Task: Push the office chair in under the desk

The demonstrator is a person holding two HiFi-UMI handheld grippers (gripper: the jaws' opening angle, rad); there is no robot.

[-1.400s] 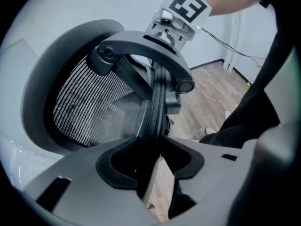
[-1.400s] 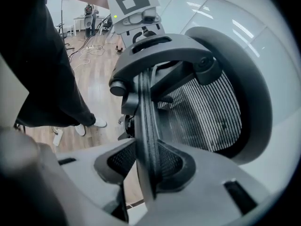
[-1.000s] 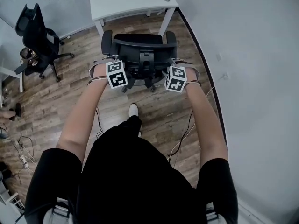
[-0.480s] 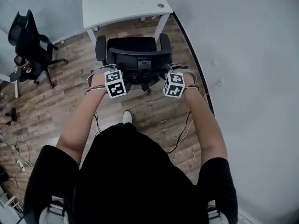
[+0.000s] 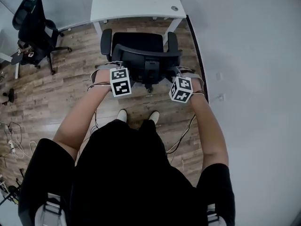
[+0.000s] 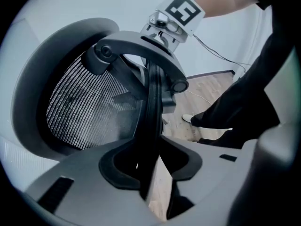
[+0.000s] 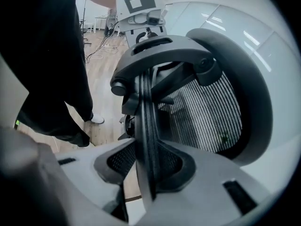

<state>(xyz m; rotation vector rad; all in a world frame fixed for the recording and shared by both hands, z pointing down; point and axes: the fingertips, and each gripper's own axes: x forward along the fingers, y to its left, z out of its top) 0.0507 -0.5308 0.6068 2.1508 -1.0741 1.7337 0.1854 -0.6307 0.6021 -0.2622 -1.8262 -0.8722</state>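
The black office chair (image 5: 139, 43) stands in front of the white desk (image 5: 136, 1), its seat front close to the desk's edge. My left gripper (image 5: 117, 66) holds the left side of the backrest (image 5: 146, 59) and my right gripper (image 5: 178, 72) holds the right side. In the left gripper view the black backrest rim (image 6: 153, 107) runs between the jaws of the left gripper (image 6: 155, 159), which are closing onto it. In the right gripper view the rim (image 7: 145, 117) sits pinched between the pads of the right gripper (image 7: 148, 166). The mesh back (image 6: 84, 112) shows beside each rim.
A white wall (image 5: 244, 79) runs close along the chair's right side. A second black office chair (image 5: 35, 27) stands at the far left beside another table's corner (image 5: 7, 58). Cables (image 5: 11, 140) lie on the wooden floor. The person's feet (image 5: 154, 117) are just behind the chair.
The chair has rolled towards the desk with both grippers still on its backrest. The person has stepped forward, and both feet now show behind the chair.
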